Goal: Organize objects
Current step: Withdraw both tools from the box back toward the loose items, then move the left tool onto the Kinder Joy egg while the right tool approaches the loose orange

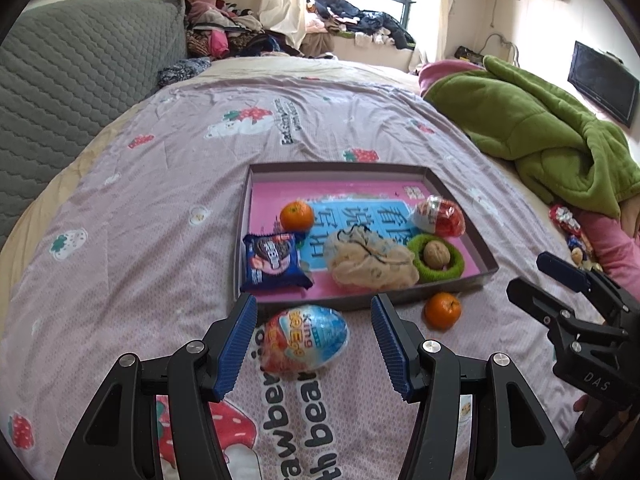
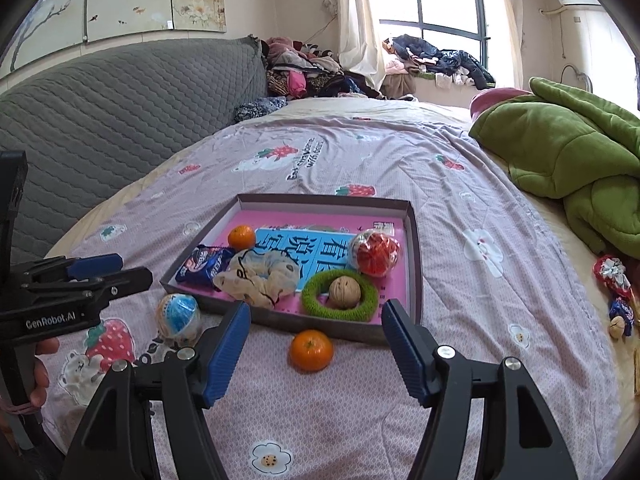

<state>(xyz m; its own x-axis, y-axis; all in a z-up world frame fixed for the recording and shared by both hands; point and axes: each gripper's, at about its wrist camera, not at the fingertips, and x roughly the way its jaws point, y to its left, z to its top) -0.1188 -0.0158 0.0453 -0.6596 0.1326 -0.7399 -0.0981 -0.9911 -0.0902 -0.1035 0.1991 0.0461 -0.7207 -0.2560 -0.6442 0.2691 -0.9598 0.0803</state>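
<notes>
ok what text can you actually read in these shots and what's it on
"King" on the blue and red egg toy lying between the left gripper's open jaws.
"DAS" on the right gripper's body.
"GenRobot.AI" on the left gripper's body.
Large Chinese characters on the tray liner: upside down, partly covered.
Bedsheet lettering: upside down, cut off.
Cookie packet: blurred.

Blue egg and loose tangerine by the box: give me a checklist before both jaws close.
1. Left gripper jaws open: ok.
2. Blue egg between left jaws, pads not pressing: ok.
3. Right gripper jaws open: ok.
4. Loose tangerine lined up between right jaws: ok.
5. Jaws clear of box front wall: cannot tell.
6. Free floor in box for both, behind the walnut and cookie pack: ok.
</notes>
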